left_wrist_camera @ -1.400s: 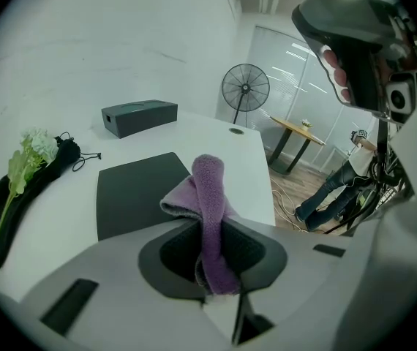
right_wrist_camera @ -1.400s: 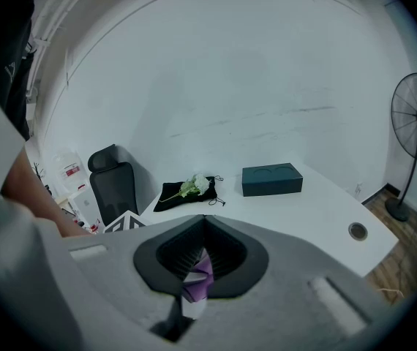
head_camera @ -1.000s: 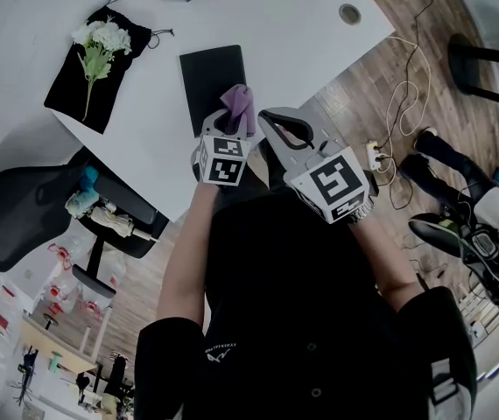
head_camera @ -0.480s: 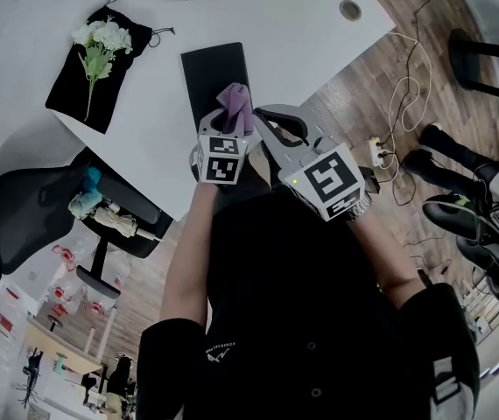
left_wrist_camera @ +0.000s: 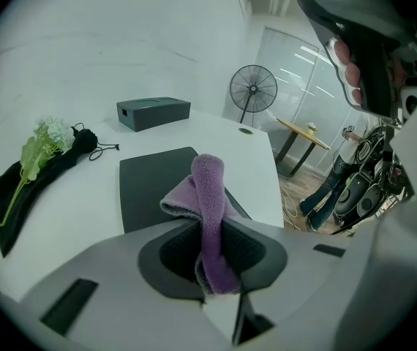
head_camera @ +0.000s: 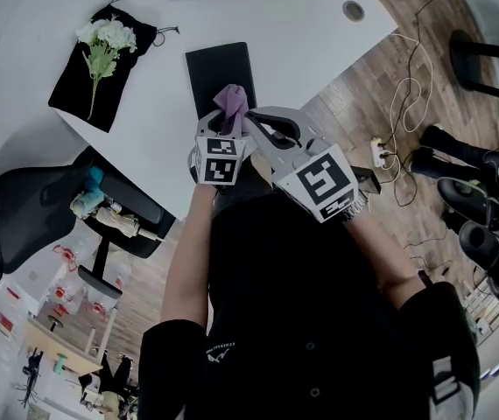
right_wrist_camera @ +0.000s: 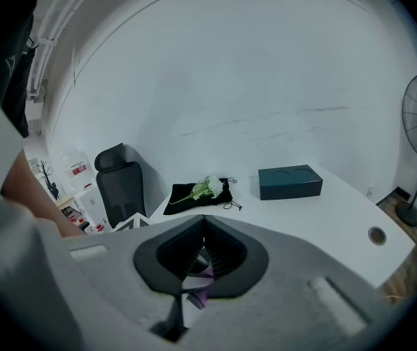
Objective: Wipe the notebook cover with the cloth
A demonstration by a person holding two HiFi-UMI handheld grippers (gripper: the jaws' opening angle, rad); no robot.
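Left gripper is clamping a fold of the cloth, hovering over the near end of the notebook, which is lying flat on the table. Right gripper is idling beside it, jaws together, empty. Risk: the unheld notebook sliding under the wipe, or the cloth pulling free.

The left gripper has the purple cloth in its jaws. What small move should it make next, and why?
Probably lower the left gripper forward until the purple cloth presses on the notebook. The jaws are shut on the cloth, its free end points at the black cover just ahead, and it seems not to lie on the cover yet.
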